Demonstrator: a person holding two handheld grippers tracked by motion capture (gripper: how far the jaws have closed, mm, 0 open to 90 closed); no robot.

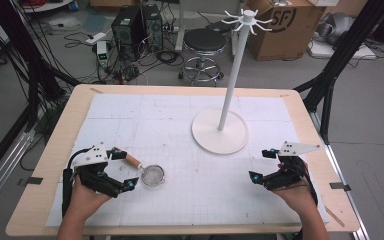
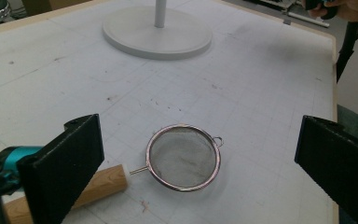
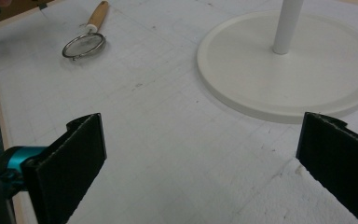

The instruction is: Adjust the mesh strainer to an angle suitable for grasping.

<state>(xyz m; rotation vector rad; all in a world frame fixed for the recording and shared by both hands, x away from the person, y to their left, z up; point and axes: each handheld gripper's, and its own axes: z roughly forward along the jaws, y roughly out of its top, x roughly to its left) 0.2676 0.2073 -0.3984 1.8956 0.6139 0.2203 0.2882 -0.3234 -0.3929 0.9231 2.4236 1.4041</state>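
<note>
The left claw (image 1: 121, 169) hangs released, jaws spread wide, just short of a small mesh strainer (image 2: 183, 157) lying flat on the counter (image 1: 55, 150), its wooden handle (image 2: 93, 188) passing by one jaw. The right claw (image 1: 261, 165) idles released near the white hook stand (image 1: 220, 131). A pinch on the thin rim could likely skid or flip the strainer.

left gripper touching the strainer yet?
Apart. In the left gripper view the left gripper stands open, its black jaws wide on either side of the strainer, which lies flat on the table with bare mat between its rim and each jaw.
</note>
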